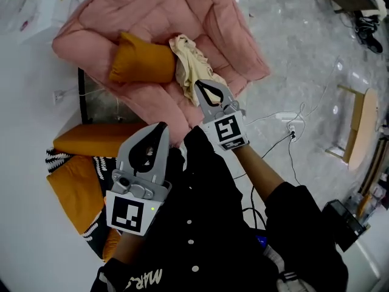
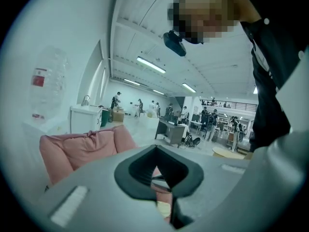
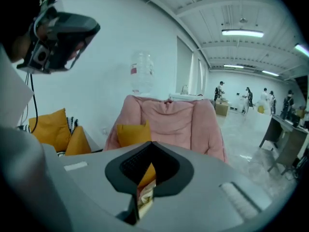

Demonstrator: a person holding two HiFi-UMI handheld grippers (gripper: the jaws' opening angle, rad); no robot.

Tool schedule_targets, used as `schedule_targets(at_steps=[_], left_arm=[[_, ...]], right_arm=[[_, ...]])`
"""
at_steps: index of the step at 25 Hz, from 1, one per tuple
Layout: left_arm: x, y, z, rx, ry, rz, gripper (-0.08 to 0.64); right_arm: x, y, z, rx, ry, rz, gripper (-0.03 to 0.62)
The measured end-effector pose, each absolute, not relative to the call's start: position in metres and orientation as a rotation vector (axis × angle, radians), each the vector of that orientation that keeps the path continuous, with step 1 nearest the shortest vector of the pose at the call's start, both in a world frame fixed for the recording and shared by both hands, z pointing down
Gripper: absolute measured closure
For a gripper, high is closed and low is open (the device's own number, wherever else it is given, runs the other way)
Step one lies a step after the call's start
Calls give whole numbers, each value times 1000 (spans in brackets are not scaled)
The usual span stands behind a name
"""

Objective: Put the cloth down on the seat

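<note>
Head view: a pink padded seat (image 1: 152, 17) fills the top of the frame, with an orange rectangular cushion (image 1: 143, 62) lying across it. Just beside that cushion, a crumpled cream cloth (image 1: 189, 62) rests on the pink padding. The right gripper (image 1: 206, 90) reaches to the cloth's lower end, and its tips touch the fabric. The left gripper (image 1: 159, 129) hangs lower and nearer the person, apart from the cloth. Two more orange cushions (image 1: 91, 140) lie on the floor at lower left beside a black-and-white patterned textile (image 1: 61, 160). A white cable (image 1: 273, 117) runs over the pale floor to the right, and a round wooden table (image 1: 361, 126) stands near the right edge.

Left gripper view: the left gripper (image 2: 157, 170) has its jaws pressed together, and nothing is pinched between them. The pink seat (image 2: 82, 151) shows beyond them on the left. People (image 2: 207, 117) stand far off in a bright hall.

Right gripper view: the right gripper (image 3: 147, 178) is closed onto the cream cloth (image 3: 145, 199), and a strip of the fabric shows in the narrow slit between the jaws. Beyond it stand the pink seat (image 3: 169, 120) with its orange cushion (image 3: 133, 133). The other orange cushions (image 3: 50, 129) are at the left.
</note>
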State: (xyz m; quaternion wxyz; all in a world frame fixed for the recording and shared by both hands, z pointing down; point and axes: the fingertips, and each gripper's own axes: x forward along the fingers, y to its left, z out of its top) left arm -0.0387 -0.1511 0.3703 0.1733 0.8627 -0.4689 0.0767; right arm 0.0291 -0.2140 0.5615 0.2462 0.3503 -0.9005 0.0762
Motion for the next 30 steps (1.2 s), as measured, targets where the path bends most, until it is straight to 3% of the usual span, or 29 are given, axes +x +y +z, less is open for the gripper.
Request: schedule_targets(at_steps=[10, 21, 30], left_arm=[[-60, -148, 319, 2518, -1399, 88, 560], [-104, -141, 278, 2568, -1515, 98, 560], [-136, -130, 240, 2627, -1634, 74, 560]], right_arm=[[30, -210, 402, 1074, -2689, 29, 565], [45, -191, 310, 1246, -2768, 47, 565], [77, -168, 230, 1419, -2806, -134, 565]])
